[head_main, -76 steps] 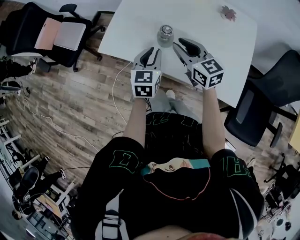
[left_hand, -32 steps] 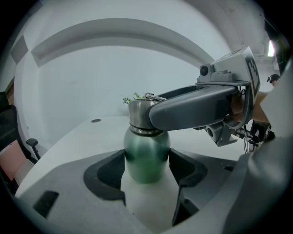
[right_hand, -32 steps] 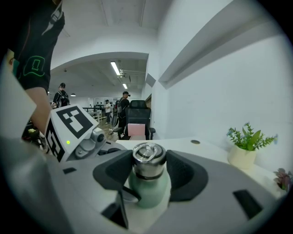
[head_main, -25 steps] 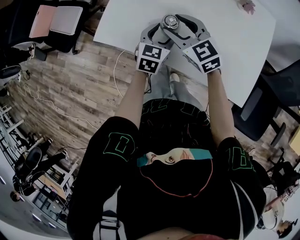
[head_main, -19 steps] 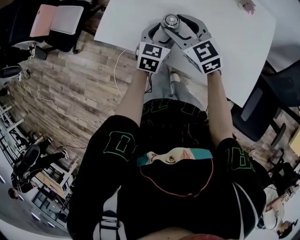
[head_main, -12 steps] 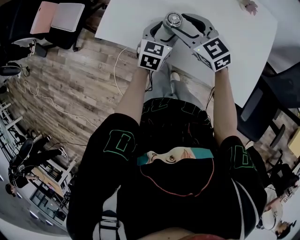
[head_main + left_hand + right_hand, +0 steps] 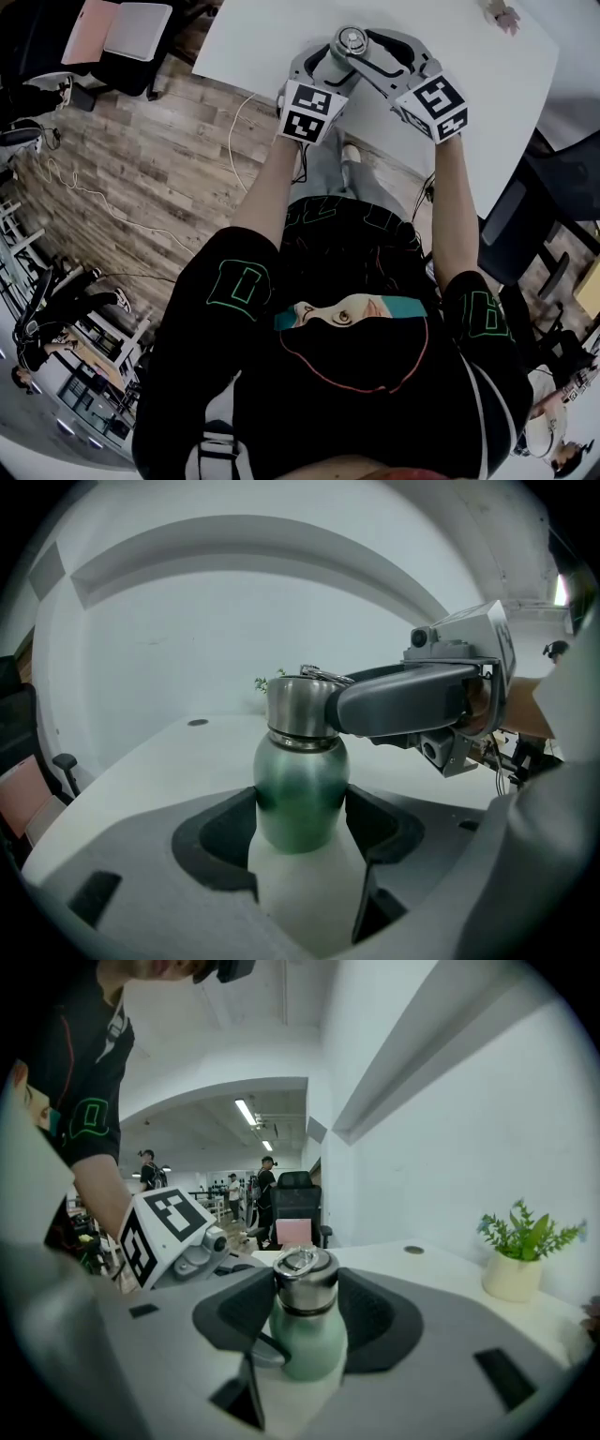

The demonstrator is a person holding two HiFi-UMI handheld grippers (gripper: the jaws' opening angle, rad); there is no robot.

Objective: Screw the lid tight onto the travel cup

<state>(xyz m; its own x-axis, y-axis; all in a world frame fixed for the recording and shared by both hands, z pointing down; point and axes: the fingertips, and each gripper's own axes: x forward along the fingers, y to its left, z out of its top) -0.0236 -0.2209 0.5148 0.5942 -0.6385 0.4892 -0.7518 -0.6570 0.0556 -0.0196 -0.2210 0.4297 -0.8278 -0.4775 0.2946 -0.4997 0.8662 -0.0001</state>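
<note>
A green travel cup (image 7: 300, 794) with a steel lid (image 7: 305, 1283) stands near the front edge of the white table (image 7: 469, 66). My left gripper (image 7: 325, 58) is shut on the cup's green body, one pad pressed against each side. My right gripper (image 7: 362, 45) comes in from the right, higher up, with the lid (image 7: 351, 39) between its pads. Its jaws are closing and both pads touch the lid's sides. In the left gripper view, one grey right finger lies against the lid (image 7: 298, 705).
A small potted plant (image 7: 520, 1260) stands further back on the table. Black office chairs sit at the left (image 7: 103, 47) and right (image 7: 539, 216) of the table. A cable (image 7: 234, 159) runs over the wooden floor below the table edge.
Three seconds ago both grippers stood short of the cup; now they hold it. Over the last second the right gripper's marker cube has swung to the right round the lid.
</note>
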